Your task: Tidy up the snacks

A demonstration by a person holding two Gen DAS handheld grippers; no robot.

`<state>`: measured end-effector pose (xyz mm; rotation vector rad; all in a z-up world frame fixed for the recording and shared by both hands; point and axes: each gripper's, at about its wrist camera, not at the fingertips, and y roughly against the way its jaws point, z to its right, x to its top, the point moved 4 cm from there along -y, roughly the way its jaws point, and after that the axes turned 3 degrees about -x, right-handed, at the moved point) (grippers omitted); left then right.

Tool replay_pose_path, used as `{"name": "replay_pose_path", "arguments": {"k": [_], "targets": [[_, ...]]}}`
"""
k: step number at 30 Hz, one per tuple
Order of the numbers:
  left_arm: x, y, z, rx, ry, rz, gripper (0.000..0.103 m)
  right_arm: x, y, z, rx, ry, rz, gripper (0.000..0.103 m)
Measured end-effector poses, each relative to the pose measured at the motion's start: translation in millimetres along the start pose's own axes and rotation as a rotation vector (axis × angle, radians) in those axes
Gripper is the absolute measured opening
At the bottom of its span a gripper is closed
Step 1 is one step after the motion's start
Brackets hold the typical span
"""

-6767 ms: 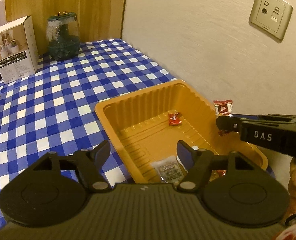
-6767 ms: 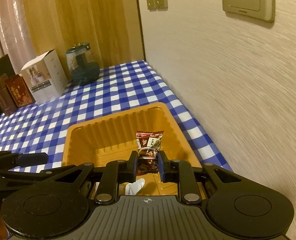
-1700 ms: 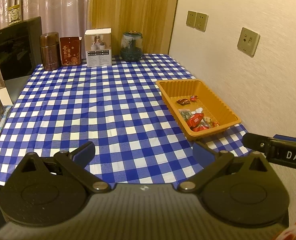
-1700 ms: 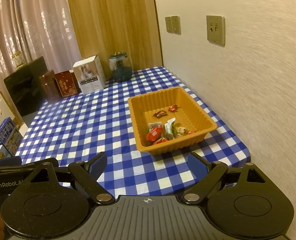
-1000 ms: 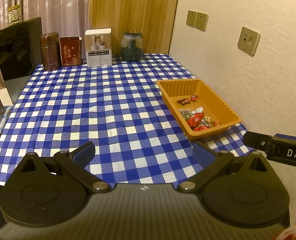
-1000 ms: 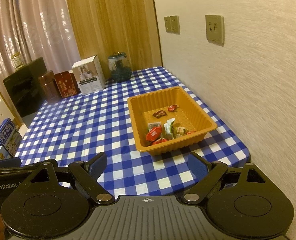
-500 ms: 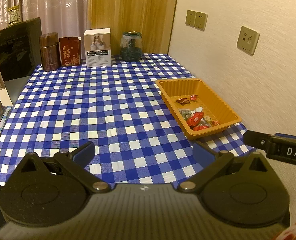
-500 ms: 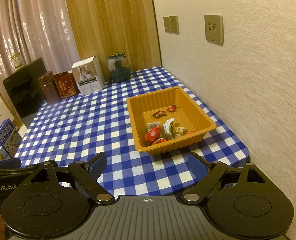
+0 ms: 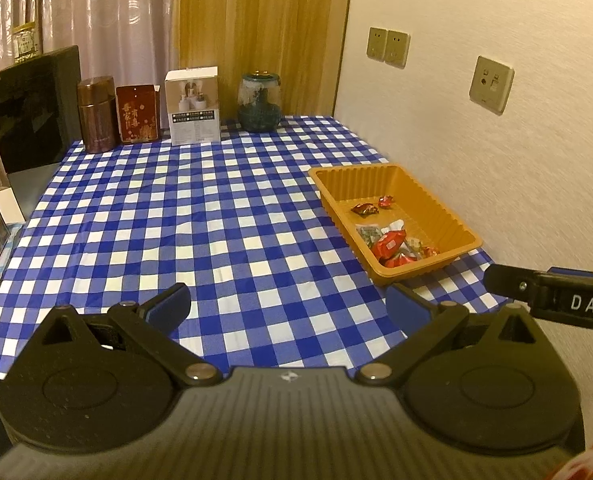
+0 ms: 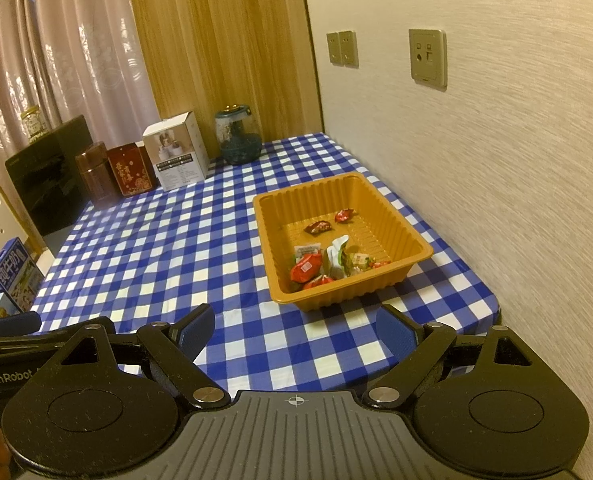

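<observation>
An orange plastic tray sits on the blue checked tablecloth near the right wall. Several wrapped snacks lie in it, among them a red packet and two small red candies. My left gripper is open and empty, held back over the table's near edge. My right gripper is open and empty, also near the front edge, short of the tray. The right gripper's finger shows at the right of the left wrist view.
At the table's far edge stand a brown canister, a red tin, a white box and a glass jar. A black screen stands at the left. The wall runs along the right.
Since 6.8 s ago the right gripper let go of a snack into the tray, and both grippers drew back to the front edge. Over the last second nothing has visibly moved.
</observation>
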<state>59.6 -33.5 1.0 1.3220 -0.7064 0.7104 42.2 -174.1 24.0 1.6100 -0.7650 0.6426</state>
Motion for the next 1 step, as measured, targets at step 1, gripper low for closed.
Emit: {"name": "replay_pose_path", "arguments": {"k": [1], "targets": [[0.1,-0.2,-0.3,-0.002,0.001,-0.001,0.103,0.0,-0.1,-0.1,0.000,0.000,0.000,0.087]]}}
